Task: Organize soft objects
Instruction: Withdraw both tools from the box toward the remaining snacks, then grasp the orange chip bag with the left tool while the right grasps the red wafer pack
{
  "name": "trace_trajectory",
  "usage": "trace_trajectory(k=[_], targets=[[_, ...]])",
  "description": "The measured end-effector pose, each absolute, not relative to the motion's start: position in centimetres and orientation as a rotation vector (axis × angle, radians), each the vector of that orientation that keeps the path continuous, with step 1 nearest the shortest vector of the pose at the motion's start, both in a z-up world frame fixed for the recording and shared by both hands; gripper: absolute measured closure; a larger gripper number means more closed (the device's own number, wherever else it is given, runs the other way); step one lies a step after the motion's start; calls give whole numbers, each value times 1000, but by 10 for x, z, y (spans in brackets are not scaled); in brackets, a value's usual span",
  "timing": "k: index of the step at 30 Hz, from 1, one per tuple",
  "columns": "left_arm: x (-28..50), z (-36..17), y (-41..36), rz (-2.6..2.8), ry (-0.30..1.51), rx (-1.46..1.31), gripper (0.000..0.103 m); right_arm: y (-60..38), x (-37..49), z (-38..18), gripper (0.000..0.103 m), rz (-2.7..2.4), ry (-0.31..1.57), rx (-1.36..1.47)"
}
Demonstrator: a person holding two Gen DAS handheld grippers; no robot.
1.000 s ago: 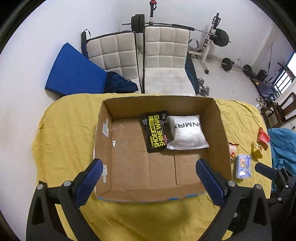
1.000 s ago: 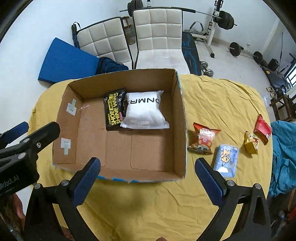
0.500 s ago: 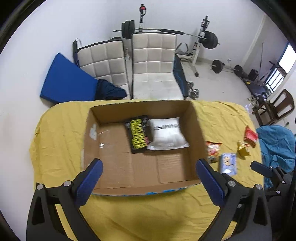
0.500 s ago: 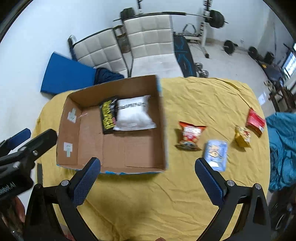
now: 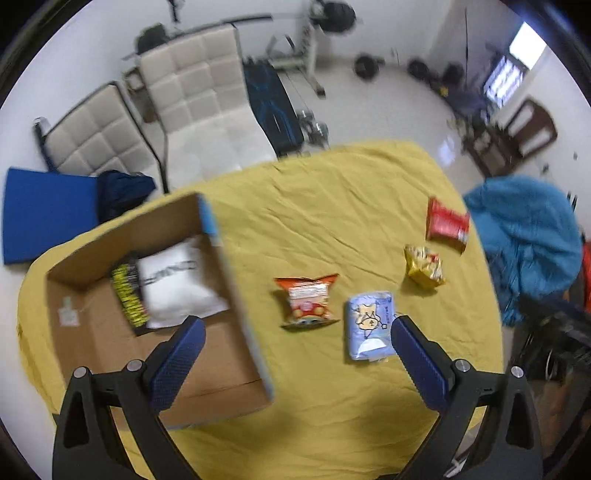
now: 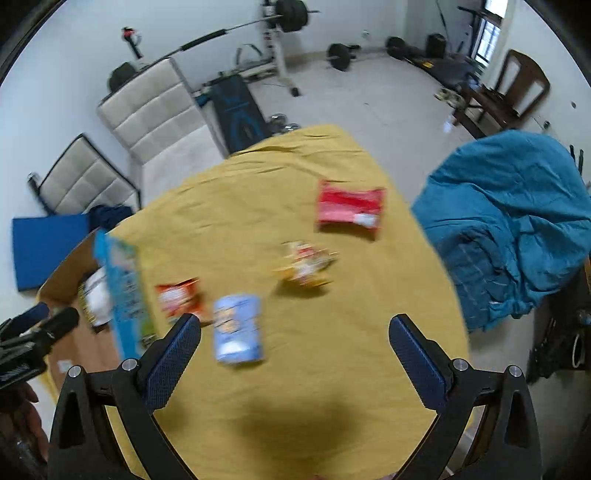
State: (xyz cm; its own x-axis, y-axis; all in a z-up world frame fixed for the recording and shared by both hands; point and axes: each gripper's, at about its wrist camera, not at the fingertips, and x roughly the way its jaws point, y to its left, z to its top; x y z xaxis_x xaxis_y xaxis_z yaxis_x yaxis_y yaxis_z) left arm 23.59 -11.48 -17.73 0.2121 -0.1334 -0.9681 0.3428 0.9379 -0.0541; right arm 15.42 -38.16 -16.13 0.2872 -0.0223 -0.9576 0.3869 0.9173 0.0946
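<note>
An open cardboard box (image 5: 225, 266) stands on the yellow-covered table and holds a white pillow pack (image 5: 173, 284) and a black-and-yellow packet (image 5: 127, 295). Right of it lie an orange snack bag (image 5: 306, 301), a light blue tissue pack (image 5: 369, 323), a yellow snack bag (image 5: 424, 266) and a red bag (image 5: 445, 223). My left gripper (image 5: 295, 343) is open and empty above the orange bag and tissue pack. My right gripper (image 6: 295, 341) is open and empty above the table, with the tissue pack (image 6: 238, 328), orange bag (image 6: 177, 297), yellow bag (image 6: 304, 264) and red bag (image 6: 349, 208) ahead.
A teal blanket (image 6: 517, 221) is heaped past the table's right edge. Two white padded chairs (image 5: 199, 96) and a blue mat (image 5: 44, 214) stand behind the table. Weight equipment (image 6: 280, 22) and a wooden chair (image 6: 517, 85) are further back.
Both grippers have swung to the right, away from the box and towards the loose packets. The box now sits at the left of both views. Both stay open.
</note>
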Motion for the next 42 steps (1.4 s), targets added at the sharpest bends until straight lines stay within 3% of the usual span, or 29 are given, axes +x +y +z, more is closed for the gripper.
trace_trajectory(k=[10,16,30,31,32,34,39,42], targets=[[279,-307,-162,-224,1629,209,0,-505,208,-238,0,-301,1360,398],[290,-346,-172,-166,1686,227,0,-518,265,-297,0,-292,1418,413],[289,-387,-180,-171,1801,169,0,-445,340,-381,1,1,1585,-503],[288,-389,-179,-168,1804,154,0,-444,342,-386,10,19,1598,-492],[293,-392,-180,-169,1808,136,0,-445,346,-391,26,23,1615,-459],[291,-395,-177,-173,1817,92,0,-453,349,-394,43,11,1657,-335],[290,-394,-171,-177,1786,52,0,-500,354,-396,44,-70,1747,248],[293,-394,-171,-176,1774,31,2,-511,354,-398,39,-62,1732,375]])
